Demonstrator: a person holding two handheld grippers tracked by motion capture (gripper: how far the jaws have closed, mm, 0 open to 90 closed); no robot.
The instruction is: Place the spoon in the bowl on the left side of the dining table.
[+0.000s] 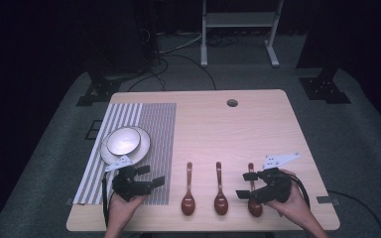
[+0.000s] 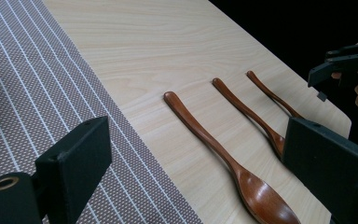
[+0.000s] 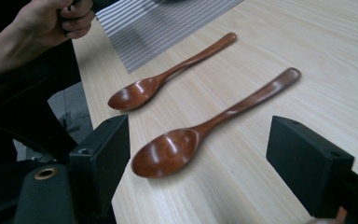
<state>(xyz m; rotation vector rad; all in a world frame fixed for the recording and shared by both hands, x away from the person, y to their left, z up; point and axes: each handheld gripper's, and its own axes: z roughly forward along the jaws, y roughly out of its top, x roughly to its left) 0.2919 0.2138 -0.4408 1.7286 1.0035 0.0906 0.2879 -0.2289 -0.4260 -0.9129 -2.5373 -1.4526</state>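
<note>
You work at a pale wooden table with rounded corners and a round cable hole near its far edge. It stands on grey carpet. Beyond it you see a white metal frame on two feet, black stand bases at both sides and loose cables. The room past them is dark

Far tabletop free; spoons & bowl block near side.

High view overhead facing forward-down on table, 2 gripper views low, close, sharing wooden spoons.
</note>
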